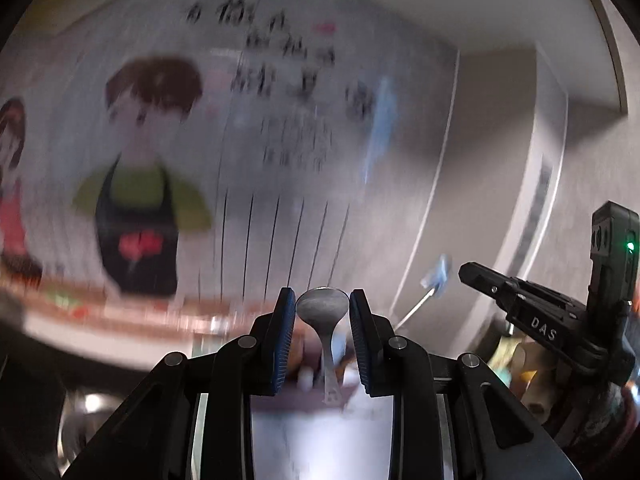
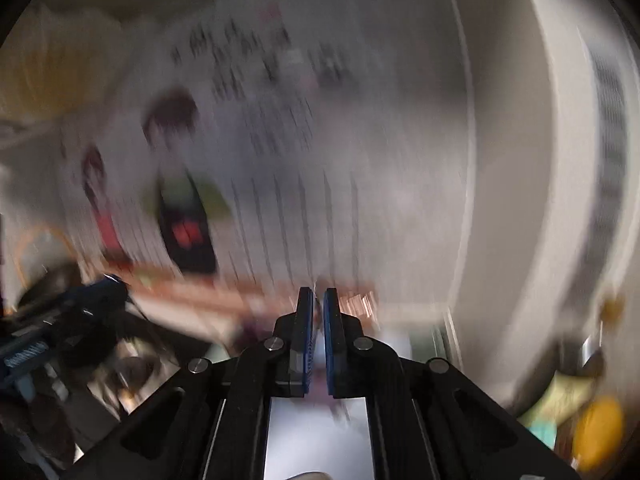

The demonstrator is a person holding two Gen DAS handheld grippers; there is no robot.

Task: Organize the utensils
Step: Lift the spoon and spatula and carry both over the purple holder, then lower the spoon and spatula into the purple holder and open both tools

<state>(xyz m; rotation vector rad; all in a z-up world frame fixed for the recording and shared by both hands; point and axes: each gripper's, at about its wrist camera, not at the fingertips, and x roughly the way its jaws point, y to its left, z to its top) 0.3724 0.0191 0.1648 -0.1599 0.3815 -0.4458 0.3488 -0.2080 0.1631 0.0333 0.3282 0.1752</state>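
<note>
The left gripper holds a metal spoon. The bowl of the spoon sits between the two blue pads, touching both of them, and its rounded end reaches just past the fingertips. The handle runs back from the bowl toward the camera, down the middle of the gap between the fingers, and its end lies low between the black finger links. The fingers are partly apart, clamped on the sides of the bowl.

To the right of the left fingers, in the left wrist view, the right gripper shows from the side, a black body with white letters and a small green light behind it. Its tip points to the left, toward a thin rod with a pale blue end that stands between the two grippers; what this rod is I cannot tell.

In the right wrist view the right gripper has its fingers together, with only a narrow slit between the blue pads. A thin bright line shows at the tips, but the blur does not let me say if something is held there. To the left of these fingers the left gripper appears dark and blurred.

Beyond both pairs of fingers stands a white poster with cartoon figures and dark writing, very blurred.
</note>
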